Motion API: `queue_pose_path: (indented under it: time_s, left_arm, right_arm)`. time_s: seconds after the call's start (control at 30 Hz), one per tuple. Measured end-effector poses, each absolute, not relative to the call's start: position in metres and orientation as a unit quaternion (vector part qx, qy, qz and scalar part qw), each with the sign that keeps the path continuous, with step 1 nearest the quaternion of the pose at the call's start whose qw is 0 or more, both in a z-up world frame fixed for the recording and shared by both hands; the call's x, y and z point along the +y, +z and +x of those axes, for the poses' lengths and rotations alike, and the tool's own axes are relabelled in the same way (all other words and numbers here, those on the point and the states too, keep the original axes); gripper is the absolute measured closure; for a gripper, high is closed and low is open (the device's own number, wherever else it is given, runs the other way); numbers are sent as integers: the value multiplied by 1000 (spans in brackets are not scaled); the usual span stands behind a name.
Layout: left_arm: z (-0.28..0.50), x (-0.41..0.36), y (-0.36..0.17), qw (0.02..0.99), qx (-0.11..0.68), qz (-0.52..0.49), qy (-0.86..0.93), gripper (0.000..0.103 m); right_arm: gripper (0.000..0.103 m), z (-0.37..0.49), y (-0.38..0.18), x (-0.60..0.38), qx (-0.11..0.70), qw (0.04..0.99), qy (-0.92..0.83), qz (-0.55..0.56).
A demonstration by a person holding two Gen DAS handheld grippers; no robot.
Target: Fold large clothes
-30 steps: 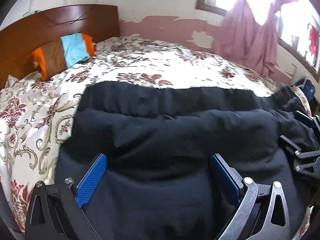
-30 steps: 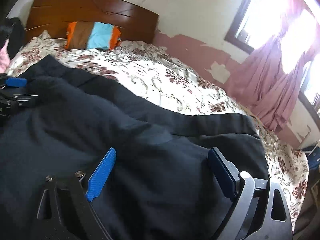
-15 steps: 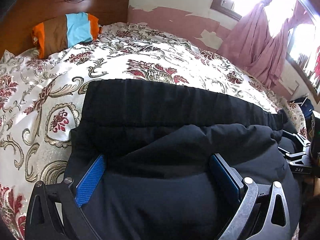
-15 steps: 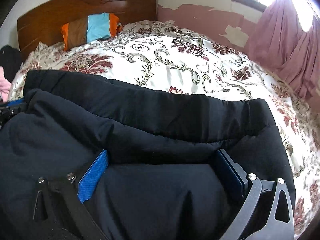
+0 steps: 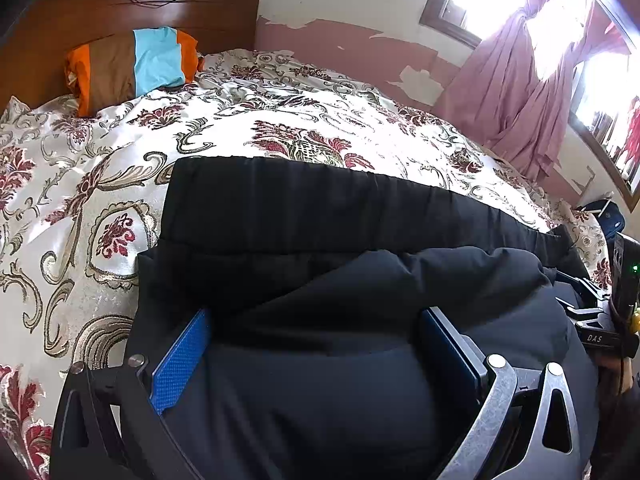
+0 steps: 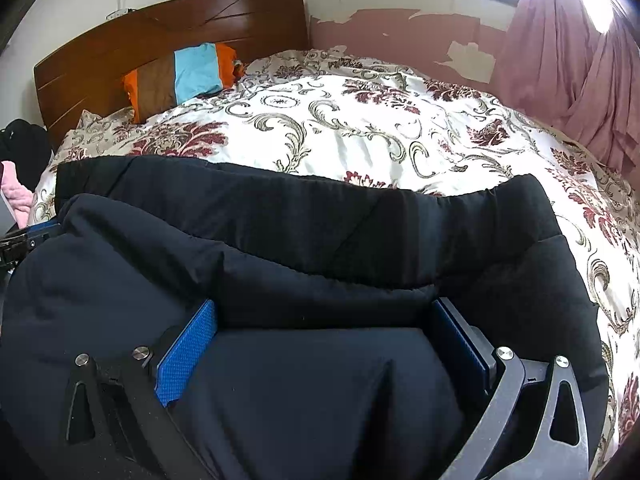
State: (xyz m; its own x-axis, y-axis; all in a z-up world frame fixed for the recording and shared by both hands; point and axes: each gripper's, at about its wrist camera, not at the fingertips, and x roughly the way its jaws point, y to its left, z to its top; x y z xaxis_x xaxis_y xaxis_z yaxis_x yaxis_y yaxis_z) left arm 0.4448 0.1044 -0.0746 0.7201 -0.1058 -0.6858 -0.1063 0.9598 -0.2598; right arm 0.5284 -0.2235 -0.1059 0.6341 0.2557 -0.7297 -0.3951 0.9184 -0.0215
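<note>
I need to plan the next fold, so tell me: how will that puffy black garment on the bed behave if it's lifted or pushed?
The puffy black padded garment will probably sag and drape, since it already lies in soft rolls. Its thick fold suggests that it may spring back open. On the glossy floral bedspread it could slide when pushed.

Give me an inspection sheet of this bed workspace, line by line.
Surface: white floral-patterned bedspread, lying smooth.
Job's things: large black padded garment, near edge folded over itself, far hem visible beyond the fold.
Clutter: orange, brown and blue striped pillow at the brown wooden headboard.
Grippers: left hand-held gripper and right hand-held gripper both wide open, garment between the jaws, blue pads not pressing.
Cables: thin wire on the wall above the headboard.
Surroundings: peeling pink wall, pink curtain, bright window.
</note>
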Motion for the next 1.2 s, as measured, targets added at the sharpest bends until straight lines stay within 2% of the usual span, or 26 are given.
queue_pose_path:
  time_s: [0.47, 0.9, 1.2]
  left_arm:
    - [445, 103, -75, 918, 370, -140, -1, 0]
    - [393, 152, -66, 927, 249, -279, -9, 0]
    - [366, 180, -81, 910, 273, -313, -2, 0]
  right_arm:
    - [1, 531, -111, -226, 394, 896, 189, -78]
    - [1, 501, -95, -218, 321, 928, 129, -140]
    - [1, 479, -76, -206, 271, 940, 81, -189]
